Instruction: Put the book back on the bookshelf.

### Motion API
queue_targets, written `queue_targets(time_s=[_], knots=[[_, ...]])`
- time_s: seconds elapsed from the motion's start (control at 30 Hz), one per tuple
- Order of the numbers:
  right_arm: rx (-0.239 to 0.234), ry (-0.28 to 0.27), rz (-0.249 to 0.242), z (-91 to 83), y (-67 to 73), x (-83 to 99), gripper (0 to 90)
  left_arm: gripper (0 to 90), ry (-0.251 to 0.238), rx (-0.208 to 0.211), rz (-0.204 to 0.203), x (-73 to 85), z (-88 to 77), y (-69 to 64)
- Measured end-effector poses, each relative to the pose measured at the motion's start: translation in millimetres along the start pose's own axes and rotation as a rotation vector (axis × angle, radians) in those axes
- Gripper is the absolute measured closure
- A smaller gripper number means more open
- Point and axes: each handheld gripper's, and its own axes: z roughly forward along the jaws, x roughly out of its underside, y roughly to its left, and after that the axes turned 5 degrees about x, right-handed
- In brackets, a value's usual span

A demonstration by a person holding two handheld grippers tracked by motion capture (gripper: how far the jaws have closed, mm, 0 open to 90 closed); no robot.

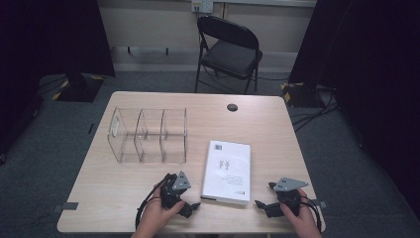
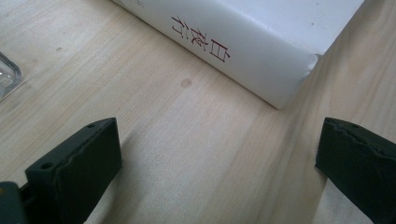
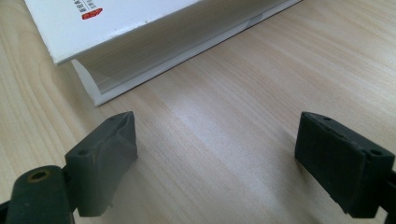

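book [image 2: 261, 42] cropped by frame top, cover print [image 1: 229, 168] illegible

Dim room, dark edges; soft overhead light on the pale table [image 1: 277, 124] – faint shadows, slightly grainy, near jaws a little blurred.

The left hand-held gripper [image 2: 219, 163] has its two black jaws spread wide, one rising at the lower left and one at the lower right, with nothing but bare pale wooden surface [image 2: 187, 154] between them. Ahead of the jaws and slightly to the right lies a white book [image 2: 261, 42], flat on the surface, its spine turned toward the hand-held gripper and printed with red characters. The book's near corner sits just beyond the right jaw, apart from it. Far to the left, ahead of the left jaw, the edge of a clear plastic piece [image 2: 8, 77] shows.
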Motion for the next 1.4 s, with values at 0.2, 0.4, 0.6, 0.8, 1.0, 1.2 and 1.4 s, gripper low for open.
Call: queue_targets(time_s=[0.2, 0.4, 0.6, 0.8, 1.0, 1.2, 1.4], knots=[[-0.004, 0.002, -0.007, -0.2, -0.7, -0.2, 12.2, 0.0, -0.001, -0.001, -0.001, 0.0, 0.0, -0.2], [-0.006, 0.004, -0.007, -0.3, -0.9, -0.2, 12.2, 0.0, -0.003, -0.01, -0.008, 0.5, -0.2, -1.1], [-0.021, 0.002, -0.016, -0.8, -0.4, 0.4, 12.0, 0.0, -0.001, -0.02, -0.019, -0.1, 0.1, -2.2], [-0.048, 0.005, -0.035, -3.5, 3.9, 1.1, 13.3, 0.0, 0.006, -0.029, -0.029, -1.4, 0.5, -4.5], [-0.082, 0.003, -0.046, -6.7, 7.2, -1.7, 18.5, 0.0, 0.026, -0.021, -0.035, -4.0, 0.7, -6.3], [-0.148, -0.006, -0.018, -6.6, 17.6, -8.4, 22.3, 5.4, 0.042, -0.023, -0.033, -5.7, -2.5, -8.5], [-0.178, -0.021, -0.032, -4.1, 28.5, -15.2, 28.3, 18.3, 0.057, 0.003, -0.023, -11.6, -3.8, -13.6]])
